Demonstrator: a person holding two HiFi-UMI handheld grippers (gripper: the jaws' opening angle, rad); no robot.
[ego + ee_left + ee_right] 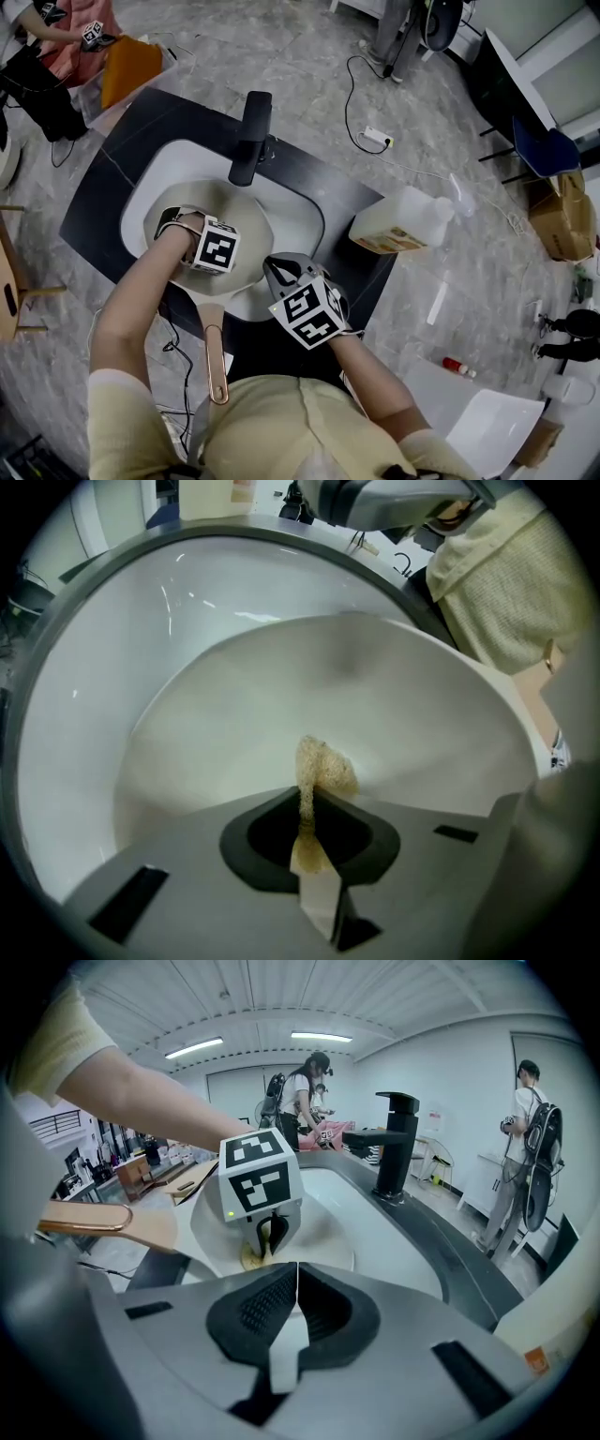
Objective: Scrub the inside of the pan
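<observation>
Hovering by the pan's [248,220] near rim, the right gripper [292,1269] has its jaws pressed together on nothing. Beyond, the left gripper [314,799] pinches a tan scrubbing pad [326,764] (frayed, fibrous) against the pan's pale inside; the pan sits in the white sink [305,220] below the black tap [251,131].

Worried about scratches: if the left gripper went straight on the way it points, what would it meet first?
The inside of the cream round pan. The left gripper pinches a tan fibrous scrub pad, which would press there first and may already touch.

Pan [251,208] lies in sink [157,176], before the faucet [251,133].
</observation>
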